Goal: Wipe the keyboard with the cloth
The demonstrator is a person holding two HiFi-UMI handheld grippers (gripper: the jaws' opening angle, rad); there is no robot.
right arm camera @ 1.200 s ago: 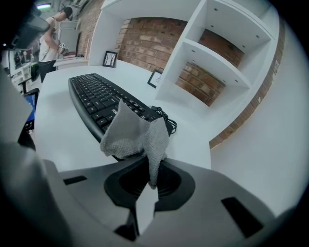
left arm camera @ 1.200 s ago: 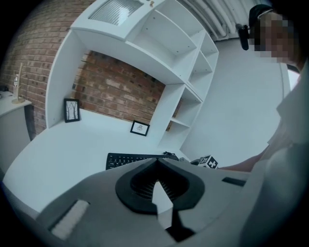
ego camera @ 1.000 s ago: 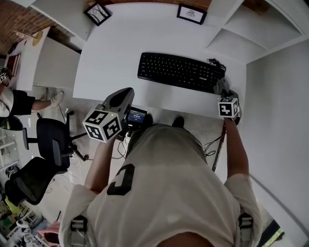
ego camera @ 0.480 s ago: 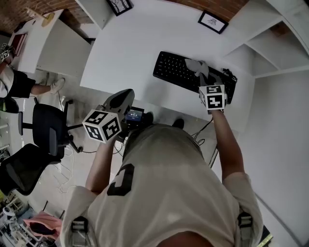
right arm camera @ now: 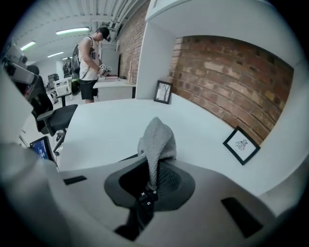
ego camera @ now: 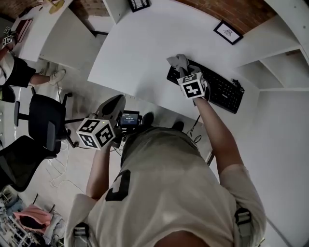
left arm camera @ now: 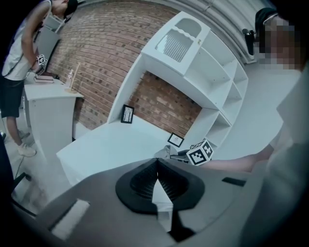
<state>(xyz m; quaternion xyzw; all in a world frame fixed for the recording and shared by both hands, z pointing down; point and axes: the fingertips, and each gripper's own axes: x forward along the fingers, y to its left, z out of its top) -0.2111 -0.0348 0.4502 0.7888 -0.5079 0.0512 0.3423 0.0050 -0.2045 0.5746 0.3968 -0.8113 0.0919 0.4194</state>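
The black keyboard (ego camera: 219,90) lies slanted on the white desk (ego camera: 140,53) in the head view. My right gripper (ego camera: 183,71) is over its left end, shut on a grey knitted cloth (ego camera: 177,61) that bunches out past the jaws. In the right gripper view the cloth (right arm camera: 157,139) stands up from the shut right gripper (right arm camera: 153,169), with keyboard keys (right arm camera: 147,195) showing just below. My left gripper (ego camera: 117,100) hangs off the desk's near edge, well left of the keyboard. The left gripper (left arm camera: 157,164) has its jaws together with nothing between them.
Two framed pictures (ego camera: 138,5) (ego camera: 228,32) stand at the desk's back by the brick wall. White shelves (ego camera: 285,62) rise on the right. Office chairs (ego camera: 41,126) and a person (ego camera: 10,67) are on the left. A small lit screen (ego camera: 128,118) sits below the desk edge.
My right gripper has carried the cloth across the keyboard from its right end to its left end. The left gripper has stayed off the desk edge.
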